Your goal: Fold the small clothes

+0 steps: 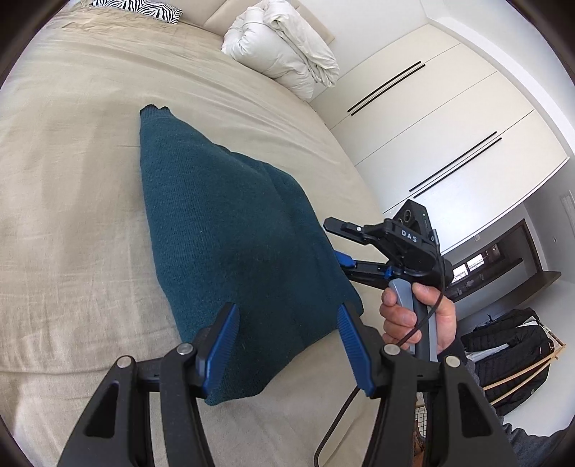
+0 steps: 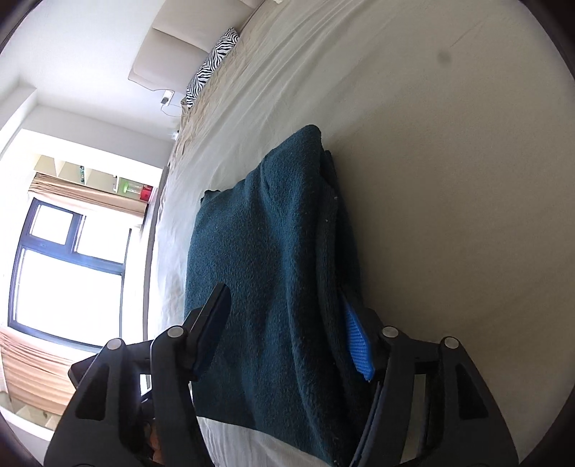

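Note:
A dark teal knitted garment [image 1: 230, 230] lies folded on the beige bed [image 1: 72, 179]; it also fills the right wrist view [image 2: 273, 273]. My left gripper [image 1: 287, 345] is open, its blue pads on either side of the garment's near corner. My right gripper [image 1: 336, 244] is at the garment's right edge, held by a hand [image 1: 417, 319]. In its own view the right gripper [image 2: 291, 330] is open and straddles the folded layers, one blue pad [image 2: 357, 345] under the edge, the other finger above the cloth.
A folded white duvet [image 1: 284, 50] and a zebra pillow [image 1: 143, 9] lie at the bed's head. White wardrobe doors [image 1: 449, 125] stand to the right. A black backpack [image 1: 510, 359] sits on the floor. A window [image 2: 68, 273] is beyond the bed.

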`<state>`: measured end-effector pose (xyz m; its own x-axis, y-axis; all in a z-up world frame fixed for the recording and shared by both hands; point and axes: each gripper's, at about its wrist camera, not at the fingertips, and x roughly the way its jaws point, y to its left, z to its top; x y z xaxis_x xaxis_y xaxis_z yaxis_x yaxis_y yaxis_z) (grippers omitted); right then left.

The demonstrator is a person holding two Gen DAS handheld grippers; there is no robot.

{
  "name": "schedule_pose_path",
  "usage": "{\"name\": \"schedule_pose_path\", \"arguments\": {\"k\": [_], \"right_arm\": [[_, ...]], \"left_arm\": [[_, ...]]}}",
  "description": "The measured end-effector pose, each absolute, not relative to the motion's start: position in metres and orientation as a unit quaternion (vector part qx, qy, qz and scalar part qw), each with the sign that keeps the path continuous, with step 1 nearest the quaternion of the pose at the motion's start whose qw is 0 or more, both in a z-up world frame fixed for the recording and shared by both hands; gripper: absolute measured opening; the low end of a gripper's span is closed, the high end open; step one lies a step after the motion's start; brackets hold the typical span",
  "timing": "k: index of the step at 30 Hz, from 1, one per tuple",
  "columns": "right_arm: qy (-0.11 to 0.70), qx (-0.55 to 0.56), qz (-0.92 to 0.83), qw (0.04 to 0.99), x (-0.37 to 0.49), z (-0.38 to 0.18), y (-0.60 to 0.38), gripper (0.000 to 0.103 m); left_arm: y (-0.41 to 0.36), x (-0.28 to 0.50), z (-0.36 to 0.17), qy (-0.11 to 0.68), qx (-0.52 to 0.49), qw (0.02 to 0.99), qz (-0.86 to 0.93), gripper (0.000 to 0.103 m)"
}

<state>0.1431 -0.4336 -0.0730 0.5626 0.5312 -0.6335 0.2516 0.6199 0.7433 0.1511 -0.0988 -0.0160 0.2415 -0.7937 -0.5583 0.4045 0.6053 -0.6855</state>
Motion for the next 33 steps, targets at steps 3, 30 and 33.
{"name": "schedule_pose_path", "arguments": {"k": [3,30,33], "right_arm": [[0.469,0.410,0.096,0.776,0.124,-0.069,-0.419,0.058],[0.458,0.373,-0.044,0.806,0.081,-0.059,-0.443,0.035],[0.413,0.392,0.003,0.822,0.092,-0.029,-0.451,0.036]], "left_arm": [[-0.110,0.157,-0.020,0.472,-0.197,0.763,-0.395,0.059],[-0.103,0.162,-0.044,0.504,-0.096,0.777,-0.365,0.037],[-0.093,0.169,-0.013,0.464,-0.102,0.801,-0.365,0.059]]}}
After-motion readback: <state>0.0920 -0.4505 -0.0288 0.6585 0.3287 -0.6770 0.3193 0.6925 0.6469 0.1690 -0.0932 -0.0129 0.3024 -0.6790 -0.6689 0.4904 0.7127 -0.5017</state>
